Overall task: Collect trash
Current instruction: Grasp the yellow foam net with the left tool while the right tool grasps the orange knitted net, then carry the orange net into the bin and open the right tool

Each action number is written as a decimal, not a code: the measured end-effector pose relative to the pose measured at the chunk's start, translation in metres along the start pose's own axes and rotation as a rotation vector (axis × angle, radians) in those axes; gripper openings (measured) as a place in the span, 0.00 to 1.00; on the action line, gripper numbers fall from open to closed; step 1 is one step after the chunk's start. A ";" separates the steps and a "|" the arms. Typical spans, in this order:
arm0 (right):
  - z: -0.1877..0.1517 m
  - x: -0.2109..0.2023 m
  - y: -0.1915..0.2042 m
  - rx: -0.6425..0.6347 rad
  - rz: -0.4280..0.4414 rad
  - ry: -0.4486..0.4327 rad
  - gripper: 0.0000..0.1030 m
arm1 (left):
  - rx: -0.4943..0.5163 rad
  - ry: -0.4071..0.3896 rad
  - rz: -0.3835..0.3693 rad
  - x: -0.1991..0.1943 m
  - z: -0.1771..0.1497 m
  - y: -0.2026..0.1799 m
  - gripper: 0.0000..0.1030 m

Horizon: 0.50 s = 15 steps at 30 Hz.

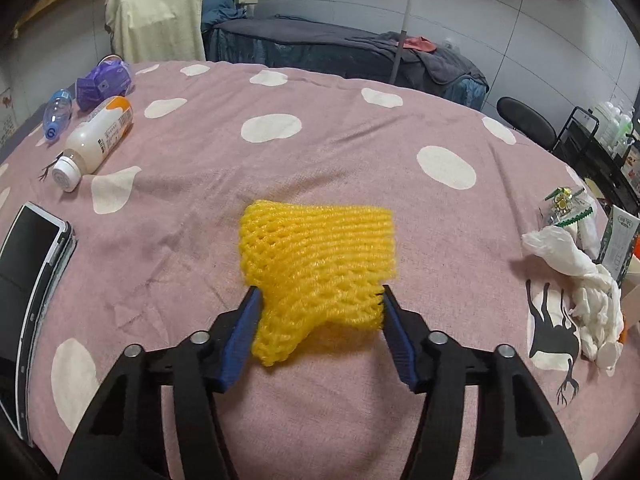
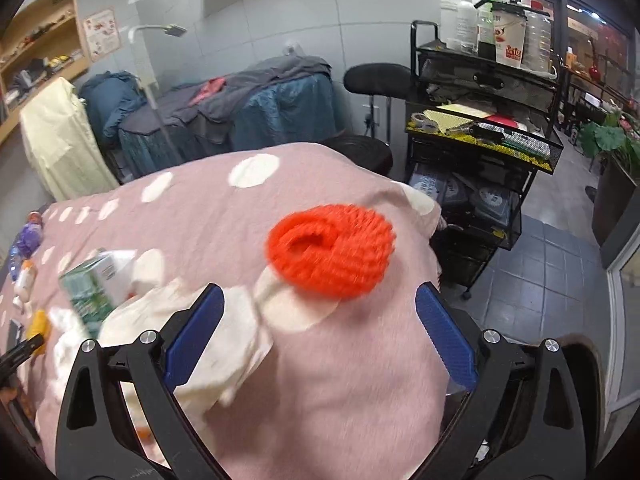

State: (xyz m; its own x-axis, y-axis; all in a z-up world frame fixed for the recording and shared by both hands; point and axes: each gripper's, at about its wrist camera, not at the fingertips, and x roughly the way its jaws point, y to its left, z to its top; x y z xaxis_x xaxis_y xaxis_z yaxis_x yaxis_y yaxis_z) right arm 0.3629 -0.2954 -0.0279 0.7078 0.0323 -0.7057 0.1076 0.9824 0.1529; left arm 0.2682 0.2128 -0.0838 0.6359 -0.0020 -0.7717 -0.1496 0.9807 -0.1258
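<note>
On the pink dotted bedspread [image 1: 320, 128], our left gripper [image 1: 320, 294] clasps the yellow foam net sleeve [image 1: 320, 264] while our right gripper [image 2: 320, 300] gapes wide, holding nothing, near the red foam net ring [image 2: 332, 252].

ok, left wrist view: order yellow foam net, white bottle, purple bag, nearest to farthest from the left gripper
1. Yellow foam net: between the left gripper fingers.
2. White bottle: far left, lying down.
3. Purple bag: far left, beyond the bottle.

On the bedspread [image 1: 320, 128], bottles [image 1: 96, 136] lie far left, foam net [image 1: 320, 256] centre, tissues [image 1: 580, 280] right.
</note>
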 end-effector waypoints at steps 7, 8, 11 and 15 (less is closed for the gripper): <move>0.021 0.040 0.006 -0.058 -0.035 0.050 0.43 | -0.039 -0.034 -0.035 -0.012 0.000 0.006 0.21; 0.020 0.039 0.006 -0.060 -0.034 0.044 0.39 | -0.036 -0.043 -0.036 -0.015 -0.001 0.004 0.21; 0.016 0.034 0.005 -0.052 -0.015 0.031 0.31 | -0.028 -0.079 -0.036 -0.028 -0.004 0.001 0.20; 0.004 0.012 0.003 -0.059 -0.005 -0.019 0.28 | -0.037 -0.124 -0.063 -0.048 -0.007 -0.007 0.20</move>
State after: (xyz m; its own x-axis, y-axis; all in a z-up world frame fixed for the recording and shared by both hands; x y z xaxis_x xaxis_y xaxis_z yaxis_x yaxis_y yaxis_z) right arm 0.3749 -0.2924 -0.0329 0.7202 0.0241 -0.6934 0.0707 0.9916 0.1079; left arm 0.2327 0.2050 -0.0503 0.7330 -0.0367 -0.6792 -0.1330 0.9715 -0.1961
